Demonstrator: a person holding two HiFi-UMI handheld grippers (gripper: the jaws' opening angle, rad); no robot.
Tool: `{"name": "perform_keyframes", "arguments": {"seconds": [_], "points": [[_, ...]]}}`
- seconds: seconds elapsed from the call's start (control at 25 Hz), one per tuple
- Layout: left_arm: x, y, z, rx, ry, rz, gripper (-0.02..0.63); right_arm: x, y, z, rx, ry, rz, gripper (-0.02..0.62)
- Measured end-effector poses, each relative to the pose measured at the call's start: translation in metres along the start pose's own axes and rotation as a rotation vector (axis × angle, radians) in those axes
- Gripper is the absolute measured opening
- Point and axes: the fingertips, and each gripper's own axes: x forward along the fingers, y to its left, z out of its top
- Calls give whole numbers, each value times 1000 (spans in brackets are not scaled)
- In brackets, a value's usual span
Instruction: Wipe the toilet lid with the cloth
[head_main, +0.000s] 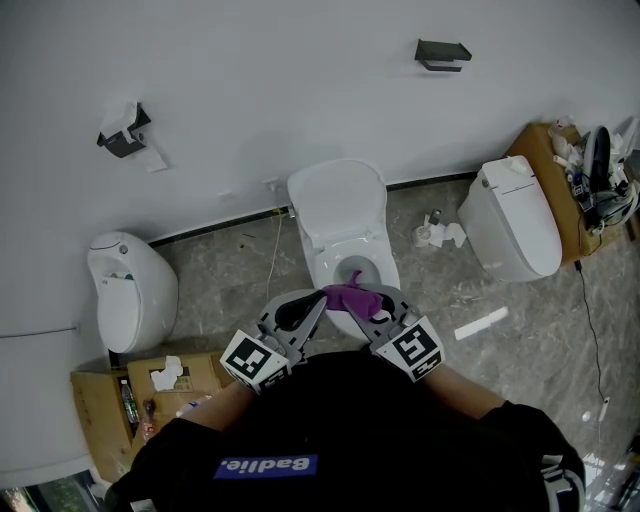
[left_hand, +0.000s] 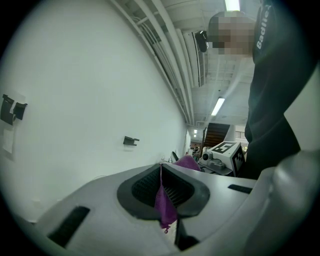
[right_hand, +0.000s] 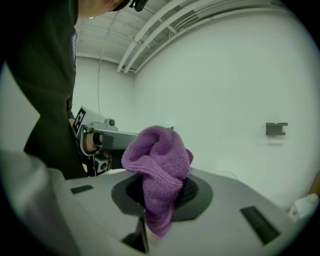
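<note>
- While the left gripper pinches only a corner of the purple terry cloth, a tug may free it.
- Right gripper clamps the bunch over the open white toilet bowl; raised white toilet lid unwiped.

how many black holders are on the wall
2: one black holder at upper left, with white paper in it; the other at upper right, above the open toilet. Others may lie outside the view.

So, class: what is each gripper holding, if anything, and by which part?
Both are shut on the purple cloth: the left gripper pinches a thin edge of it, the right gripper clamps a bunched fold.
</note>
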Motion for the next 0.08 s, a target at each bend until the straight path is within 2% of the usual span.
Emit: {"name": "perform_keyframes", "arguments": {"seconds": [0.08], "points": [[0,-2,3,-14,2,4,25,0,1,-1,4,2,0,60]]}}
